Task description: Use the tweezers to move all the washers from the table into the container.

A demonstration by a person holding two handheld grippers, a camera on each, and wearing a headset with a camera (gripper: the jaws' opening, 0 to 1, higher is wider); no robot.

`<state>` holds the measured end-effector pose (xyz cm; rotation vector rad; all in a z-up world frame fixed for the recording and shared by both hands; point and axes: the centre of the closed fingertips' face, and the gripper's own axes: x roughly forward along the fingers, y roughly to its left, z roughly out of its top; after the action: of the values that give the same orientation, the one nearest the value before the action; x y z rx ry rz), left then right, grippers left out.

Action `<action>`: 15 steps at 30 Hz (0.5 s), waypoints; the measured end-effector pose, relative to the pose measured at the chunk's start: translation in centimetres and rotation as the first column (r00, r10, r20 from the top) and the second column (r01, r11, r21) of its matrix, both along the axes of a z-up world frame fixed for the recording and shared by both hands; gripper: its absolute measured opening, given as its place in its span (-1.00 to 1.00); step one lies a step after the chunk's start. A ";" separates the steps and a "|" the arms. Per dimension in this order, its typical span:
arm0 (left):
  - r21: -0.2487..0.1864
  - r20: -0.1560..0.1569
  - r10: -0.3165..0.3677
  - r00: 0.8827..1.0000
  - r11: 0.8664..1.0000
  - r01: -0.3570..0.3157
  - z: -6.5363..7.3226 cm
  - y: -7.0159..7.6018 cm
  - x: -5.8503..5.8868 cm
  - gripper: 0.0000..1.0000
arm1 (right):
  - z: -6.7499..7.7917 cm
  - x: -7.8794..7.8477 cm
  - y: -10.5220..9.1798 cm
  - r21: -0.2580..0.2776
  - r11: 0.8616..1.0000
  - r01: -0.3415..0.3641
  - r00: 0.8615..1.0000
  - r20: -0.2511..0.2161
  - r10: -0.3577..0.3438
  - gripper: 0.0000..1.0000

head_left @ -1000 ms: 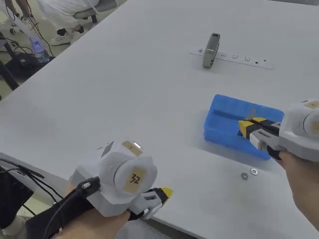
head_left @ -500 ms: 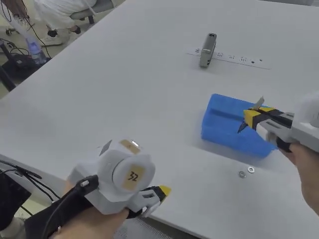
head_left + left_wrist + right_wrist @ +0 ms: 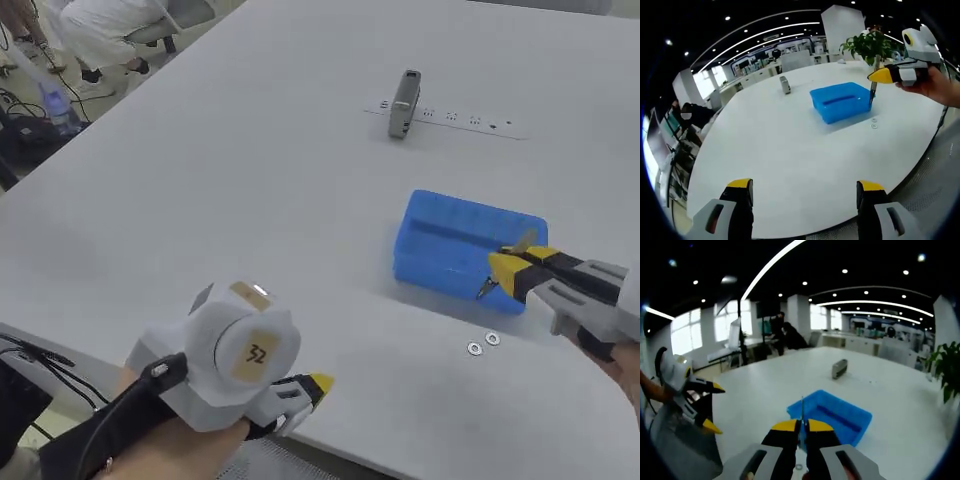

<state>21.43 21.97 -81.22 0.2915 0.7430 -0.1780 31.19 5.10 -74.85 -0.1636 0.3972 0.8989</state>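
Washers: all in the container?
No, two washers lie on the table just outside the blue container.

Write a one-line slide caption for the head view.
Right gripper holds tweezers by the container; two washers lie on the table nearby; left gripper at the near edge.

Two silver washers (image 3: 492, 339) lie close together just beside the blue container (image 3: 450, 235), tweezers (image 3: 486, 287) tilted by its near wall.
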 end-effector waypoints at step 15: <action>0.006 -0.010 -0.003 1.000 1.000 0.003 -0.1 -0.1 -0.2 0.73 | -4.1 -0.7 -1.2 -0.054 0.999 0.003 0.997 -0.081 -0.007 -0.96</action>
<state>21.26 21.92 -81.29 0.2977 0.7535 -0.1800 30.53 3.94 -78.95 -0.1758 0.4978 0.8926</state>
